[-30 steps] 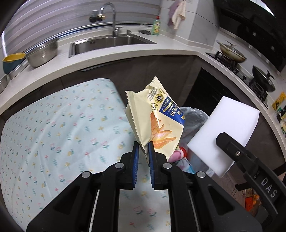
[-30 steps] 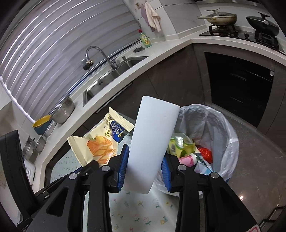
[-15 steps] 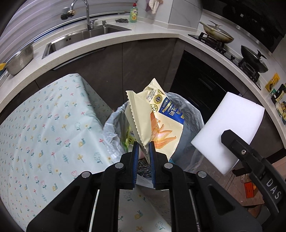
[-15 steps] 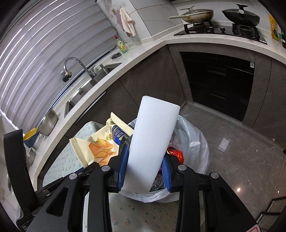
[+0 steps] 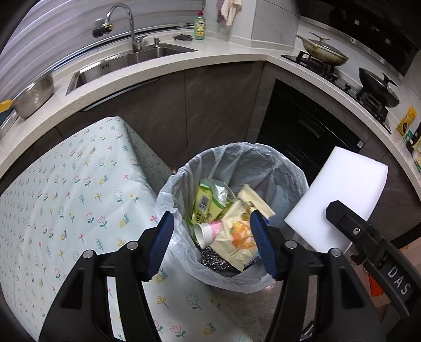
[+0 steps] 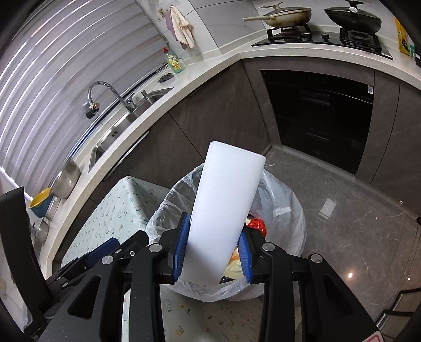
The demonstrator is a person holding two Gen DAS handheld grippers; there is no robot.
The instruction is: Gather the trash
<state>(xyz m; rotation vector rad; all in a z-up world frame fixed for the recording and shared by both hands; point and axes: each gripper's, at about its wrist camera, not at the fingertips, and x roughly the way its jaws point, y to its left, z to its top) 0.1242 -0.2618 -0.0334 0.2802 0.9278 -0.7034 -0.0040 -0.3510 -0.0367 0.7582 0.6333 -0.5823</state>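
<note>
Even, cool indoor light is filling both views, with daylight coming through the window blinds [image 6: 52,79] at upper left and point reflections glinting on the polished floor [image 6: 350,275]. Fisheye distortion is bending the countertop [image 5: 184,60] into an arc and darkening the corners into black vignettes. Focus is staying sharp throughout, while the white foam block [image 6: 223,210] is reading bright, nearly washing out.

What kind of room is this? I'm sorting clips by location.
A home kitchen, most likely: a sink with a faucet set in the counter, and a gas stove carrying two pans.
</note>
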